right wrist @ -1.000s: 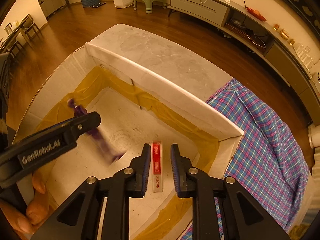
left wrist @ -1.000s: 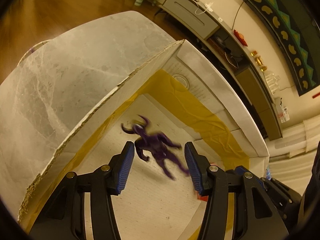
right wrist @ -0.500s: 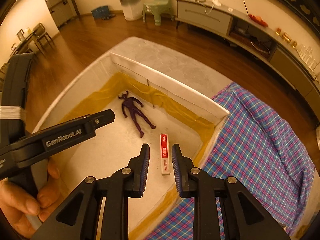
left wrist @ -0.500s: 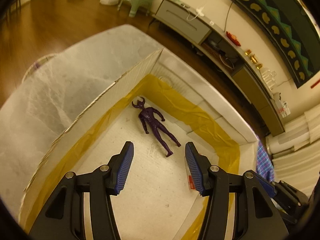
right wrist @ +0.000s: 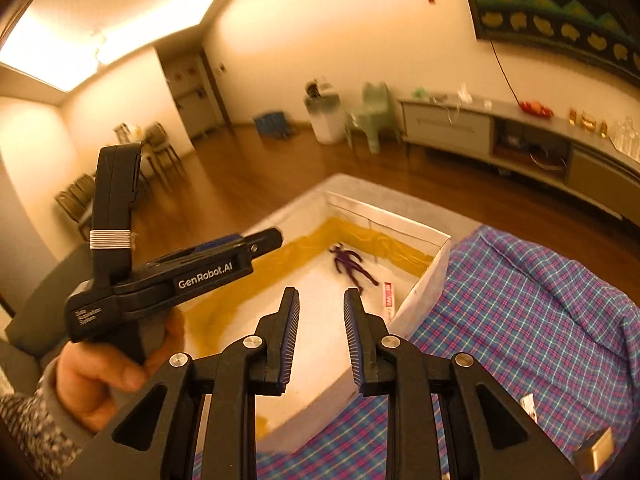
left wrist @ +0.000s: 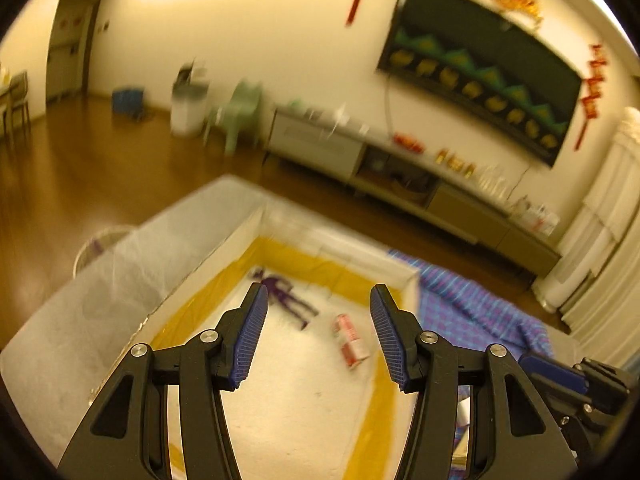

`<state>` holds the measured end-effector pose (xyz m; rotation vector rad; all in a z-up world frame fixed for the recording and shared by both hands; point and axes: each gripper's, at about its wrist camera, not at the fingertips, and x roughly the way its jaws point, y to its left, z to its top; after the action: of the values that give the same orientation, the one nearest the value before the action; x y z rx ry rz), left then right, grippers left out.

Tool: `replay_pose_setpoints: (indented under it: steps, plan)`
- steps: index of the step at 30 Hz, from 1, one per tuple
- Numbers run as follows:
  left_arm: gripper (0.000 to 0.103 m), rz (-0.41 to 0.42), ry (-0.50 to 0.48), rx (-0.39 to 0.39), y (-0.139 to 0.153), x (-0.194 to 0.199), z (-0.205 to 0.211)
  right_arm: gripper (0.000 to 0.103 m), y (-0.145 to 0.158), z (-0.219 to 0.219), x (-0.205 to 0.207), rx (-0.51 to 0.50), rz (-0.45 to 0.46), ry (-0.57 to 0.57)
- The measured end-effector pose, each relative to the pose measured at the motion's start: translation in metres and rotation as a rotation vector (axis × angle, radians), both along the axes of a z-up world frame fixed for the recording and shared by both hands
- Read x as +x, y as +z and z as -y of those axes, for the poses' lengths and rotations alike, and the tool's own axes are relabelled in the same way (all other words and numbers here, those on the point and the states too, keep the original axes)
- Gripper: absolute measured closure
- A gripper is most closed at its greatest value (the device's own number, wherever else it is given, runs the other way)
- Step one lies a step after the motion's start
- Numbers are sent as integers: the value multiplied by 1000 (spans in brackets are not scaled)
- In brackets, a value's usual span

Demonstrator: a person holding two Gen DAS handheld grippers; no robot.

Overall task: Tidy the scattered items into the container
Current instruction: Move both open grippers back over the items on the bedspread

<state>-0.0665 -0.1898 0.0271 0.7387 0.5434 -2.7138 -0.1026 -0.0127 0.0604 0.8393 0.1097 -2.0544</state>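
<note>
A white cardboard box (left wrist: 224, 256) (right wrist: 424, 292) lined with yellow tape stands open on a grey surface. On its floor lie a purple toy figure (left wrist: 286, 298) (right wrist: 352, 264) and a red-and-white tube (left wrist: 350, 340) (right wrist: 388, 300). My left gripper (left wrist: 319, 300) hovers above the box's near end, open and empty. From the right wrist view the left gripper (right wrist: 272, 240) appears side-on, held by a hand (right wrist: 100, 376). The right gripper (right wrist: 322, 300) hangs over the near right corner of the box, its jaws a little apart with nothing between them.
A blue plaid cloth (right wrist: 520, 312) (left wrist: 472, 304) covers the surface right of the box. A small packet (right wrist: 528, 404) and a tan block (right wrist: 596, 448) lie on it. Beyond are wooden floor, a long low cabinet (right wrist: 500, 136), a green chair (right wrist: 374, 112) and a white bin (right wrist: 326, 116).
Both grippers rose and drew back from the box, tilting up toward the room. The purple figure, blurred in motion a second ago, now lies still near the tube.
</note>
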Motion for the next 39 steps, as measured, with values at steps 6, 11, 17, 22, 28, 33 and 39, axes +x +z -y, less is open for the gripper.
replay_pose_setpoints:
  steps: [6, 11, 17, 22, 28, 33, 39]
  plan:
    - [47, -137, -47, -49, 14, 36, -43, 78, 18, -53, 57, -23, -161, 8]
    - [46, -132, -242, -23, 1, 44, -84, 64, 9, -98, 90, -23, -236, -57]
    - [46, -71, -429, -170, -13, 27, -149, 62, -43, -148, 89, 3, -112, -178]
    - [46, -19, -544, -280, -30, 25, -202, 62, -97, -191, 72, -1, 59, -317]
    - [46, 59, -669, -297, -61, 9, -242, 59, -151, -211, 49, -10, 263, -399]
    - [44, 154, -735, -240, -90, -24, -260, 54, -175, -212, 48, -7, 348, -435]
    - [43, 259, -768, -191, -121, -54, -274, 44, -179, -210, 34, -20, 337, -476]
